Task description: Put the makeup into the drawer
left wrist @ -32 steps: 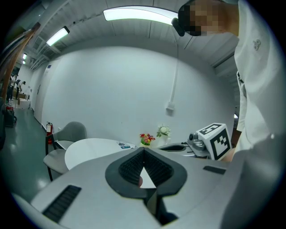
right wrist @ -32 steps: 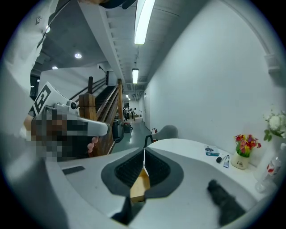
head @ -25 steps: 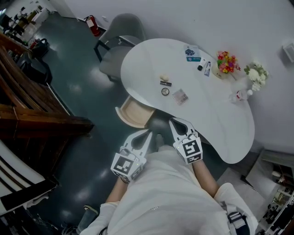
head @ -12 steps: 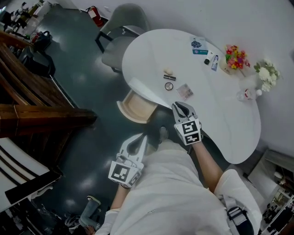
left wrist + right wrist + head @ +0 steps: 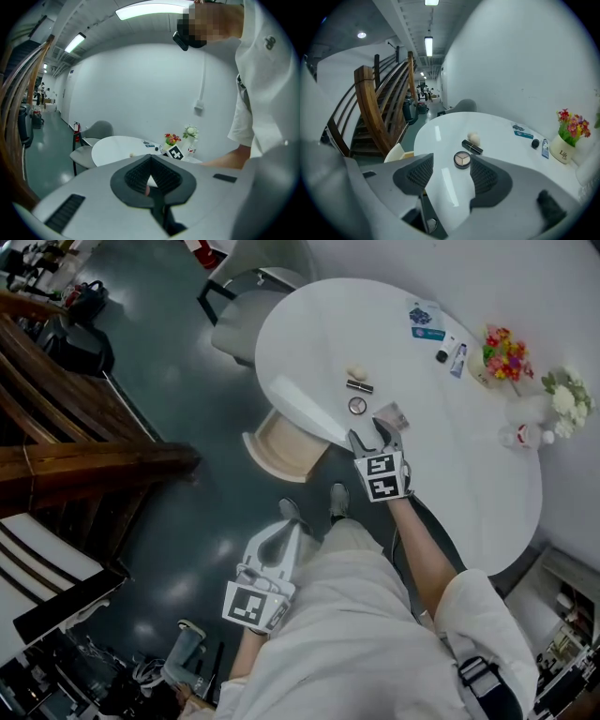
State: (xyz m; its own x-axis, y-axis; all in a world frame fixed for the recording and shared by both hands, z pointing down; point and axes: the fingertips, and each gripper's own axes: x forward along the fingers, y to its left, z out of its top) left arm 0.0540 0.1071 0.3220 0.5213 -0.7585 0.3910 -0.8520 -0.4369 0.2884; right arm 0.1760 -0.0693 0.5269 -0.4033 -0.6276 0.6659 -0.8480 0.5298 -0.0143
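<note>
The makeup lies near the white round table's [image 5: 309, 324] front edge: a round compact [image 5: 357, 406], a black lipstick [image 5: 360, 386], a beige sponge [image 5: 356, 373] and a small palette [image 5: 392, 415]. The wooden drawer [image 5: 281, 444] stands pulled out under that edge. My right gripper [image 5: 372, 435] hovers over the rim, and its jaws have just been opening, with nothing between them. In the right gripper view [image 5: 450, 161] the compact [image 5: 462, 159] lies just beyond the fingertips, with the lipstick [image 5: 472, 146] and sponge [image 5: 473, 138] behind it. My left gripper [image 5: 284, 532] hangs shut and empty above the floor, away from the table.
Blue cards [image 5: 424, 315], a black cap [image 5: 441, 356], a tube [image 5: 457, 359], a flower pot [image 5: 504, 354], white flowers [image 5: 567, 399] and a bottle [image 5: 525, 437] sit along the far side. A grey chair [image 5: 246, 310] stands behind the table, and a wooden staircase [image 5: 56, 418] rises at the left.
My right gripper has gone from beside my body out over the table's edge towards the compact, and its jaws have opened. The left gripper has dropped a little lower, still shut.
</note>
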